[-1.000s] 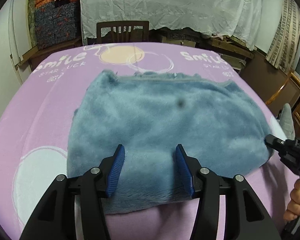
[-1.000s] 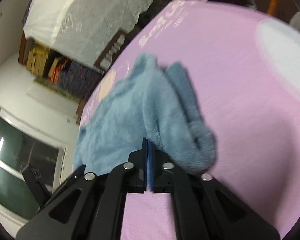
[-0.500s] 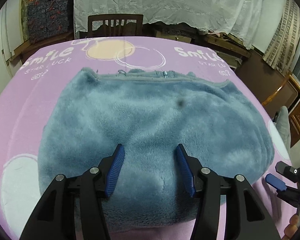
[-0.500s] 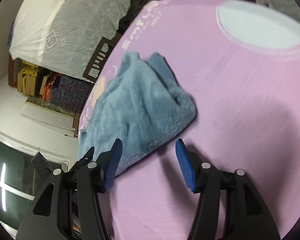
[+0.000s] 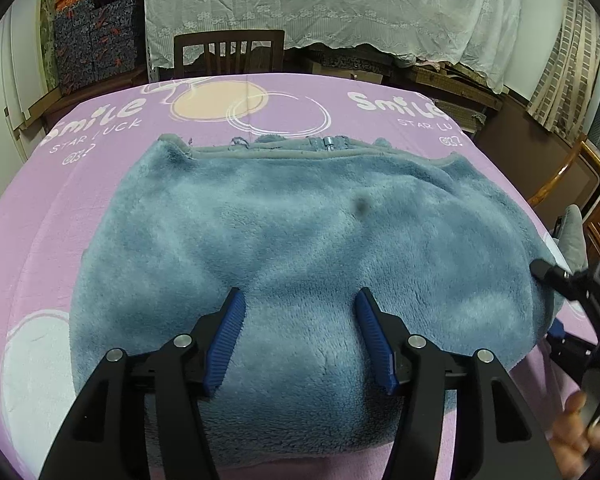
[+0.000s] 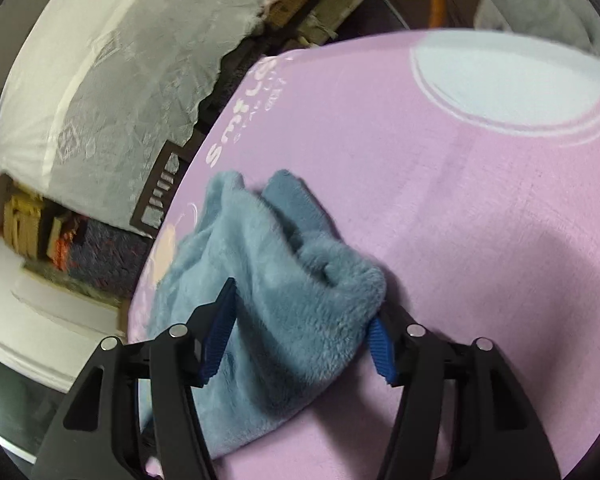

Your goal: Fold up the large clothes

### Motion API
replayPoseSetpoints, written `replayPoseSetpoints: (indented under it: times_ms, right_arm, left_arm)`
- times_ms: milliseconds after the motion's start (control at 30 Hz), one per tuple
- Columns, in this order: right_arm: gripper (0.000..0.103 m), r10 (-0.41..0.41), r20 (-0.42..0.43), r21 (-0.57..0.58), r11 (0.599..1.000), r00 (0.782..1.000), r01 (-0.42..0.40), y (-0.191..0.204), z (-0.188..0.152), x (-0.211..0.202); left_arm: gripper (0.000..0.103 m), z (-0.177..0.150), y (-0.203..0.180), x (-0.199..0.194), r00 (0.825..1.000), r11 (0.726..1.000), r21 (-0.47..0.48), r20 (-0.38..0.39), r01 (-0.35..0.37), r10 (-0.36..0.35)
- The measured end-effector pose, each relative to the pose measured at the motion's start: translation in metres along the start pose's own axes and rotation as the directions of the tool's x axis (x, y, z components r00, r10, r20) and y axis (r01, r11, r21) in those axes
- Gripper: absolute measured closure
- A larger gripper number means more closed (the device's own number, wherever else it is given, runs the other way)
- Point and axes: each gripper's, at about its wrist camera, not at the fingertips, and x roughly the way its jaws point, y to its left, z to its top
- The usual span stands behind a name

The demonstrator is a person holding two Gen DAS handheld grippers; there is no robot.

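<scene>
Both wide open and holding nothing, the left gripper [image 5: 299, 336] hovers over the near edge and the right gripper [image 6: 300, 328] straddles the right-hand end of a soft, thick fleece garment [image 5: 300, 240] lying folded on the purple sheet [image 5: 40, 208], likely best pinched at its bulky corners.
</scene>
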Motion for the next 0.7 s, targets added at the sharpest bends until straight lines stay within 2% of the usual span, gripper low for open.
replayPoseSetpoints:
  times_ms: [100,167,367,467,600,700]
  right_arm:
    - [0.044,0.001,-0.013,-0.044,0.999,1.000,-0.001,0.006,-0.003,0.005]
    - [0.054,-0.004,-0.003,-0.053,0.999,1.000,0.004,0.005,0.001,0.007]
    - [0.068,-0.003,0.000,-0.074,0.997,1.000,0.003,0.001,0.004,0.011]
    - [0.074,-0.033,0.049,-0.180,0.983,0.998,0.041,0.019,0.001,0.006]
    - [0.076,-0.024,0.144,-0.361,0.930,0.989,0.075,0.061,-0.012,-0.010]
    - [0.077,0.035,0.203,-0.526,0.847,0.979,0.079,0.107,-0.034,-0.026]
  left_arm:
    - [0.044,-0.001,-0.002,0.000,1.000,1.000,0.008,0.003,-0.011,0.011]
    - [0.044,-0.001,-0.002,0.000,1.000,1.000,0.010,0.004,-0.013,0.013]
    - [0.044,-0.001,-0.002,0.000,1.000,1.000,0.009,0.002,-0.011,0.011]
    - [0.043,0.000,-0.001,0.000,1.000,1.000,0.008,-0.010,0.005,-0.005]
    - [0.043,0.009,0.022,-0.005,0.990,0.989,-0.081,-0.052,0.123,-0.128]
    - [0.043,0.014,0.045,-0.007,0.969,0.958,-0.174,-0.057,0.226,-0.239]
